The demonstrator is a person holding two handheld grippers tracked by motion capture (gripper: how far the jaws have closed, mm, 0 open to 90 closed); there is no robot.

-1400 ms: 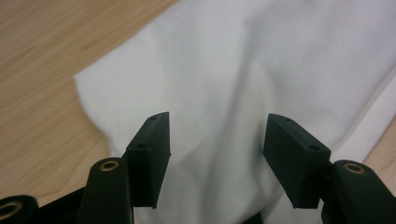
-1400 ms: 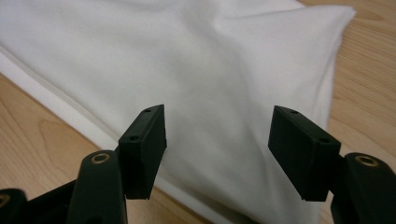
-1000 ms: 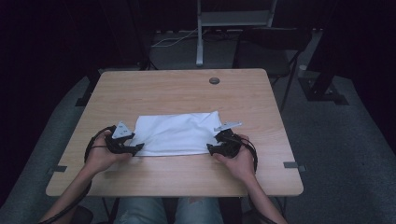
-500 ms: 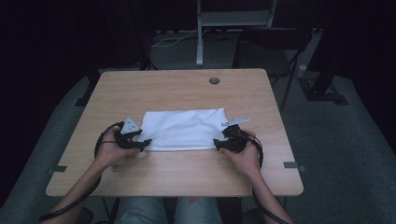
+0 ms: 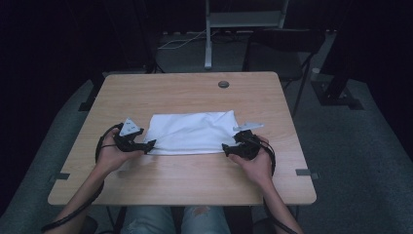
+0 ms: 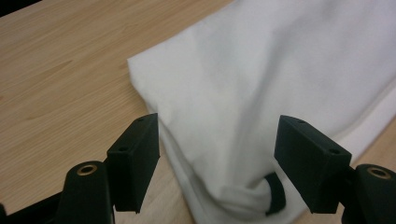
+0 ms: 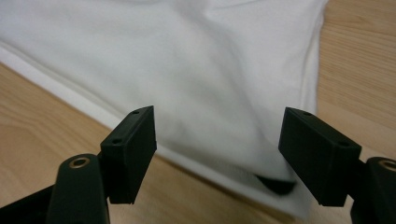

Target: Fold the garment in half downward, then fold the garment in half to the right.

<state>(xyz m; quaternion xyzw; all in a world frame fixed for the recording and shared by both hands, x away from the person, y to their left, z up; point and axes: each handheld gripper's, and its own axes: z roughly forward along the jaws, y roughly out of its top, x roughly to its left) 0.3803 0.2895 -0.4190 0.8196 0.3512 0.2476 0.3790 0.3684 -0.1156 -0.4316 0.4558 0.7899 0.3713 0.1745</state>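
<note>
My knees sit under the near edge of the desk; both forearms come up over it, well apart.

Left tool: in my left hand, at the near-left corner of the cloth. Jaws have just been opening and now stand released. In the left gripper view the cloth corner lies bunched between the jaws, with clear gaps to both pads; nothing is pinched. A small dark tab shows at the fold of that corner.

Right tool: in my right hand, at the near-right corner of the cloth. Jaws have likewise just been opening, now released. In the right gripper view the cloth edge runs between the jaws, pads clear of it; the corner is blurred.

Cloth: white, folded to a rough rectangle, lying flat on the desk centre, long side across, with soft creases on top.

Farther off: a round grommet near the desk's far edge. Beyond the desk, a metal stand on the dim floor.
</note>
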